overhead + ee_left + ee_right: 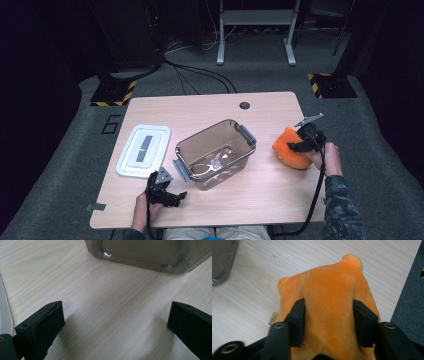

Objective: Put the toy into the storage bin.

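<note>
Pale wood table (260, 195) on grey carpet; right gripper (328, 322) clamps orange plush (332, 290); left gripper (116, 322) jaws apart.

We see a light wooden tabletop (260, 190) with a small round hole (244, 105) near its far edge. A clear brownish plastic bin (216, 152) with grey side latches stands near the middle, a metal clip-like piece (214, 163) lying inside it. Just beside the bin, a white rectangular lid (144, 150) lies flat. Beyond, on the grey carpeted floor (60, 165), we see black cables (200, 75) and white frame legs (255, 35).
</note>
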`<state>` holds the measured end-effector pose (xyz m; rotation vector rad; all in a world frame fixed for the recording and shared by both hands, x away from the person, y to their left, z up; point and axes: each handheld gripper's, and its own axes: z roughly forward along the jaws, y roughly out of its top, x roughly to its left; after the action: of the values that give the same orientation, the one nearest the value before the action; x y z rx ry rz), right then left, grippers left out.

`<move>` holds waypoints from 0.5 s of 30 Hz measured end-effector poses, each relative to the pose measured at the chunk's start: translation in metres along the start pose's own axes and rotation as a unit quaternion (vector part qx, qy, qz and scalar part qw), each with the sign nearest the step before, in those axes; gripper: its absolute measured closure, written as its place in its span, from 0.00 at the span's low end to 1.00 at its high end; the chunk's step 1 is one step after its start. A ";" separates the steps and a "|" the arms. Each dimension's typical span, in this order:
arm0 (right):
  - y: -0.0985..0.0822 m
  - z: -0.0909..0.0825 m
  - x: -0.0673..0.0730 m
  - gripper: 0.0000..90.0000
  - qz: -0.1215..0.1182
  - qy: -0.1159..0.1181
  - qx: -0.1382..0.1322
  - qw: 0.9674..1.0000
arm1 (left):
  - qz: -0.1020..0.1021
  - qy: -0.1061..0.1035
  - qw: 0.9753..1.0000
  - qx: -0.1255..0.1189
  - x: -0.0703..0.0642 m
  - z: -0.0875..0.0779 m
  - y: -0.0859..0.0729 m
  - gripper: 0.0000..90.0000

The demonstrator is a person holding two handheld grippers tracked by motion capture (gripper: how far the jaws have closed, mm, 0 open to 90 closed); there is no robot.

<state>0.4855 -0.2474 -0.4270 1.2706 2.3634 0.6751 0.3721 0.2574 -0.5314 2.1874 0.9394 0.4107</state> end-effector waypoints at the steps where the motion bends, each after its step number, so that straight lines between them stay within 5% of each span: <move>1: 0.000 -0.001 0.000 0.62 0.006 0.003 0.001 1.000 | 0.000 0.000 1.000 0.000 0.000 0.000 0.000 0.01; 7: 0.001 -0.007 0.004 0.69 0.053 -0.005 -0.003 0.999 | -0.001 0.000 1.000 0.000 0.000 0.000 0.000 0.01; 12: 0.003 -0.016 0.009 0.68 0.121 0.004 -0.015 0.993 | 0.000 0.000 1.000 0.000 0.000 0.000 0.000 0.01; 15: 0.004 -0.019 0.017 0.66 0.126 0.009 -0.017 0.992 | 0.000 0.000 1.000 0.000 0.000 0.000 0.000 0.01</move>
<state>0.4694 -0.2353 -0.4109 1.5692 2.2166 0.8016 0.3721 0.2574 -0.5314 2.1873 0.9393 0.4112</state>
